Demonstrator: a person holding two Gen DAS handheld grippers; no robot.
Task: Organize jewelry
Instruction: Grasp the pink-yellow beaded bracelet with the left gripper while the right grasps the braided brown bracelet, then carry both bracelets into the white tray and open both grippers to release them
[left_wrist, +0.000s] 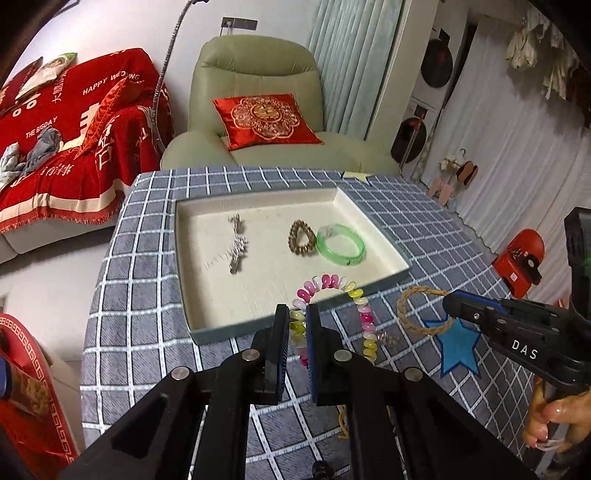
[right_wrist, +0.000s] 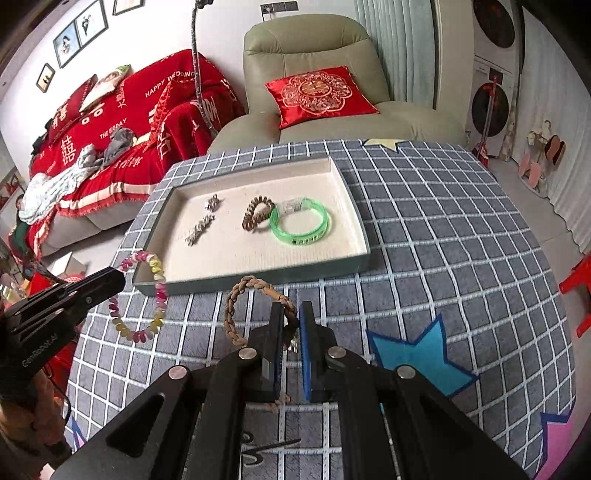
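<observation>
My left gripper (left_wrist: 297, 314) is shut on a bracelet of pink, yellow and white beads (left_wrist: 332, 282), whose loop hangs over the near rim of the tray (left_wrist: 369, 218). My right gripper (right_wrist: 291, 314) is shut on a tan braided bracelet (right_wrist: 236, 299), just in front of the tray (right_wrist: 258, 282). Each view shows the other gripper: the right gripper (left_wrist: 448, 300) with the braided bracelet (left_wrist: 406, 306), and the left gripper (right_wrist: 119, 276) with the beaded bracelet (right_wrist: 159, 291). In the cream-lined tray lie a silver chain (left_wrist: 236, 243), a brown bead bracelet (left_wrist: 300, 238) and a green bangle (left_wrist: 341, 245).
The tray sits on a table under a grey checked cloth (right_wrist: 443, 229) with a blue star patch (right_wrist: 417, 354). Behind the table are a pale green armchair (left_wrist: 255, 74) with a red cushion and a sofa under a red throw (left_wrist: 74, 122). A red stool (left_wrist: 519, 258) stands to the right.
</observation>
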